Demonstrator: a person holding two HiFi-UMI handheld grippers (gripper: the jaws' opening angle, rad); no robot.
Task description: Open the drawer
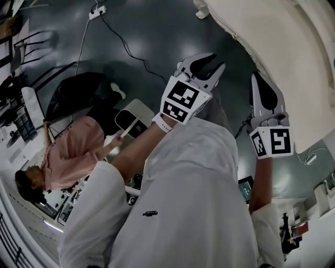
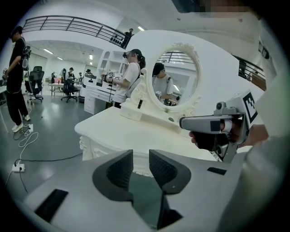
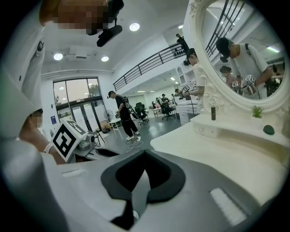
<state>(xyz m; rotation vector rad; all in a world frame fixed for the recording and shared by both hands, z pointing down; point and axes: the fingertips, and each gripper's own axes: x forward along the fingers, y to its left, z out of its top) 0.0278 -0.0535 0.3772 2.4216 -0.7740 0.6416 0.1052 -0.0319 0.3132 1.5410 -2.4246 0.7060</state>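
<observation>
A white carved dressing table (image 1: 293, 52) fills the head view's upper right. In the left gripper view the table (image 2: 131, 129) stands just ahead with its oval mirror (image 2: 174, 77); its carved front (image 2: 90, 147) shows below the top, and I cannot make out a drawer handle. My left gripper (image 1: 215, 62) (image 2: 141, 156) is open, with nothing between its pads, held short of the table's front. My right gripper (image 1: 256, 77) (image 3: 144, 153) is shut and empty, beside the table's edge. It also shows in the left gripper view as the right gripper (image 2: 213, 123).
A person in pink (image 1: 73, 152) crouches on the floor at left by a black bag (image 1: 78, 91). A power strip and cable (image 1: 97, 11) lie on the floor. On the table stand a small box (image 3: 213, 129), a bottle (image 3: 213, 112) and a little plant (image 3: 257, 111).
</observation>
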